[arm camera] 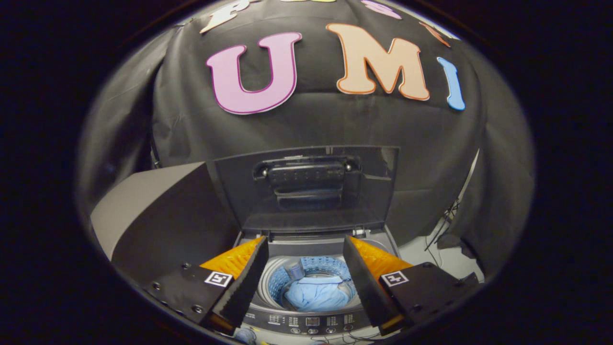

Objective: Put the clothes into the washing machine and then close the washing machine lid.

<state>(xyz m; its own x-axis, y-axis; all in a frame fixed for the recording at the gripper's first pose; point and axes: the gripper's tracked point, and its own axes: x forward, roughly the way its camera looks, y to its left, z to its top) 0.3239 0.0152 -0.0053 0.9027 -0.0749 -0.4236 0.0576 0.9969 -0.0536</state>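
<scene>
A top-loading washing machine (pixel 306 323) stands below and ahead of my gripper (pixel 304 249). Its dark lid (pixel 306 191) is raised upright at the back, with a handle on its inner face. Light blue clothes (pixel 316 294) lie inside the round drum (pixel 311 282), seen between my fingers. The gripper hangs above the drum's mouth, open, with nothing between its fingers (pixel 244 282).
The machine's control panel (pixel 311 322) runs along its front edge, nearest me. A grey slanted panel (pixel 153 215) stands to the left of the machine. Cables (pixel 443 225) hang over a pale floor to the right. Black cloth walls close the booth behind.
</scene>
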